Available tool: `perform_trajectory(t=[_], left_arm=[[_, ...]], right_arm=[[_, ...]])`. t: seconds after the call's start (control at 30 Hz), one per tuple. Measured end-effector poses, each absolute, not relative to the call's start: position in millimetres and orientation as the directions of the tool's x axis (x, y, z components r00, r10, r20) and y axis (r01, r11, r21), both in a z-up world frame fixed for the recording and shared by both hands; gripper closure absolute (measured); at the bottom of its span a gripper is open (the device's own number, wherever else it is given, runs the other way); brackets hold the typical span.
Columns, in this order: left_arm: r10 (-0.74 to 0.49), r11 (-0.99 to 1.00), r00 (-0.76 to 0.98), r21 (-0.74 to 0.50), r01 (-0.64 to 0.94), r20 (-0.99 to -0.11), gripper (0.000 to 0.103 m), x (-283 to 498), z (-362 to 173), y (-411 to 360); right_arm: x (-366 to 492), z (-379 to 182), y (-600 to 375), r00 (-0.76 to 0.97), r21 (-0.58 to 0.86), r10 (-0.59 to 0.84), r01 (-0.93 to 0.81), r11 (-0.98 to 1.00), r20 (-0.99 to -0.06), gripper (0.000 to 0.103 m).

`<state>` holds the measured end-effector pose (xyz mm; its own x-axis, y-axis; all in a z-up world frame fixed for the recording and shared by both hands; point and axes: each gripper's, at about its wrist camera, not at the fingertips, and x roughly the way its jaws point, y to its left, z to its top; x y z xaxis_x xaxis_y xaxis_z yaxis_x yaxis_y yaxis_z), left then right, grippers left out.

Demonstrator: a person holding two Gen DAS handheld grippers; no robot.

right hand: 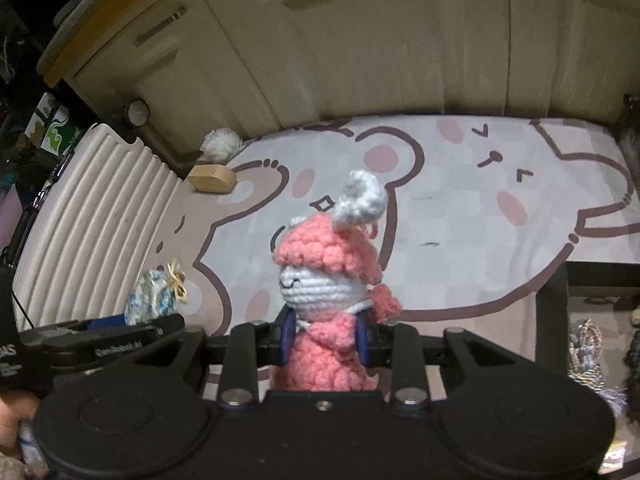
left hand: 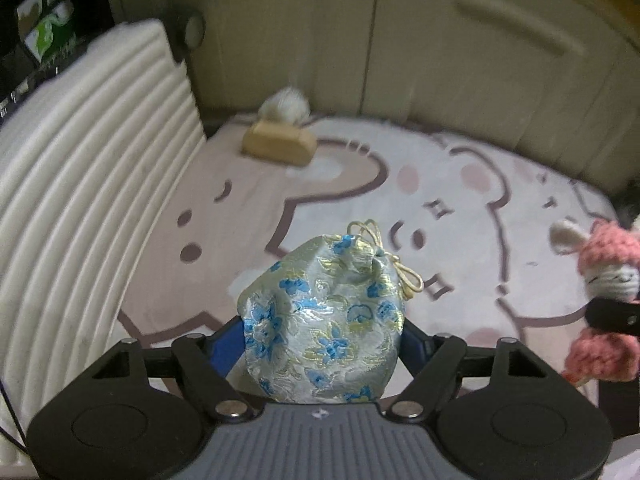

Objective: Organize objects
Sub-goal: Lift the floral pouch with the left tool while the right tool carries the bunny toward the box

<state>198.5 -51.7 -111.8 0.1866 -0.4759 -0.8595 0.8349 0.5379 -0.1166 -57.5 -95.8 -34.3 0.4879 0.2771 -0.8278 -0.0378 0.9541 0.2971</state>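
A silver brocade drawstring pouch point(left hand: 324, 312) with blue flowers and a gold cord sits between the blue pads of my left gripper point(left hand: 320, 338), which is shut on it and holds it above the mat. The pouch point(right hand: 150, 296) also shows at the left of the right wrist view. My right gripper point(right hand: 326, 338) is shut on the body of a pink and white crochet bunny doll point(right hand: 324, 276), which stands upright in the jaws. That doll point(left hand: 604, 272) appears at the right edge of the left wrist view, level with the pouch and well apart from it.
A mat with cartoon bears point(left hand: 480, 240) covers the surface. At its far left corner lie a tan wooden block point(left hand: 278, 146) and a white pompom point(left hand: 286, 106). A white ribbed panel point(left hand: 92, 184) borders the left side. Cream cabinet doors point(left hand: 400, 40) stand behind. Tangled cords point(right hand: 588, 348) lie at right.
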Motion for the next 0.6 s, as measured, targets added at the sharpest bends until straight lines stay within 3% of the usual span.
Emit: perform_trajectory(t=[0.6], left_arm=[[-0.621, 0.476, 0.217, -0.143, 0.867, -0.753, 0.025, 134, -45, -40]], right_arm=[[-99, 8, -121, 0.600, 0.222, 0.212, -0.059, 0.973, -0.771, 0.072]])
